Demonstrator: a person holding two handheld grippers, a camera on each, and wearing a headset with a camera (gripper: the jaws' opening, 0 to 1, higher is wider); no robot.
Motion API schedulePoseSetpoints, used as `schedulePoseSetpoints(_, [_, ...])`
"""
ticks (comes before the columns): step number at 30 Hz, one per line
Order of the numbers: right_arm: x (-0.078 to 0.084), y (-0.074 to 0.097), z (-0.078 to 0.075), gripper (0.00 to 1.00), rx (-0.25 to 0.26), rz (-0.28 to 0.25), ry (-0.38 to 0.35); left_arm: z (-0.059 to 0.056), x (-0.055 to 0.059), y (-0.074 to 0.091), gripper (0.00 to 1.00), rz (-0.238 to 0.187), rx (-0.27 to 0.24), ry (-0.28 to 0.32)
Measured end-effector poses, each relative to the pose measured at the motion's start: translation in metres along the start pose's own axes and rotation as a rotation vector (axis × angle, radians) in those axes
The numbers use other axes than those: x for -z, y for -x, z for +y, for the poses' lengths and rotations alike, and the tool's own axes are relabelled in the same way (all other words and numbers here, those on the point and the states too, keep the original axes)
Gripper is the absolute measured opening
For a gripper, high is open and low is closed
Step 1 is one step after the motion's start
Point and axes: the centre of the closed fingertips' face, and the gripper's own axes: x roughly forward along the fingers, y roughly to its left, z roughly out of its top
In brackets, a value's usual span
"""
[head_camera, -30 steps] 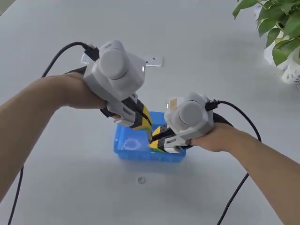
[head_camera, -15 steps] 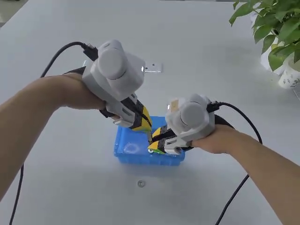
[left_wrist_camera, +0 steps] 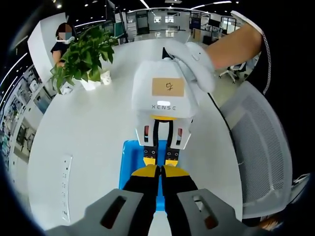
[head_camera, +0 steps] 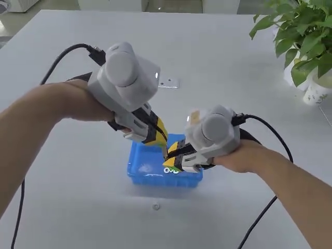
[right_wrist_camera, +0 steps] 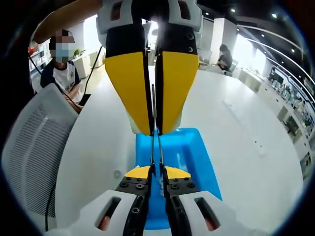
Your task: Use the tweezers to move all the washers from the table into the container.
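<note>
A blue container (head_camera: 148, 168) stands on the white table, and both grippers meet tip to tip over its right half. My left gripper (head_camera: 165, 149) slants down from the upper left. My right gripper (head_camera: 169, 161) reaches in from the right. In the right gripper view, thin metal tweezers (right_wrist_camera: 153, 113) run between the left gripper's (right_wrist_camera: 153, 132) shut yellow jaws and down between my right gripper's (right_wrist_camera: 156, 173) shut tips, above the container (right_wrist_camera: 192, 157). The left gripper view shows its own jaws (left_wrist_camera: 161, 169) shut, facing the right gripper (left_wrist_camera: 161, 158). One washer (head_camera: 156, 206) (right_wrist_camera: 116, 173) lies on the table beside the container.
A potted plant (head_camera: 306, 46) stands at the table's far right edge. A flat socket plate (head_camera: 168, 83) lies beyond the grippers. Cables trail from both grippers. A mesh office chair (left_wrist_camera: 266, 147) stands beside the table, and people sit in the background.
The head camera has tilted, so the whole scene sits lower and shows more of the far table. Both grippers stay together over the container; the washer has not moved.
</note>
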Motion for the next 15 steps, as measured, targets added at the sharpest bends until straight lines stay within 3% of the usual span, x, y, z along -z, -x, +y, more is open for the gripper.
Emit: schedulePoseSetpoints(15, [-0.003,0.007,0.022,0.11,0.003,0.006,0.018,-0.024,-0.004,0.005,0.06,0.000,-0.002,-0.013])
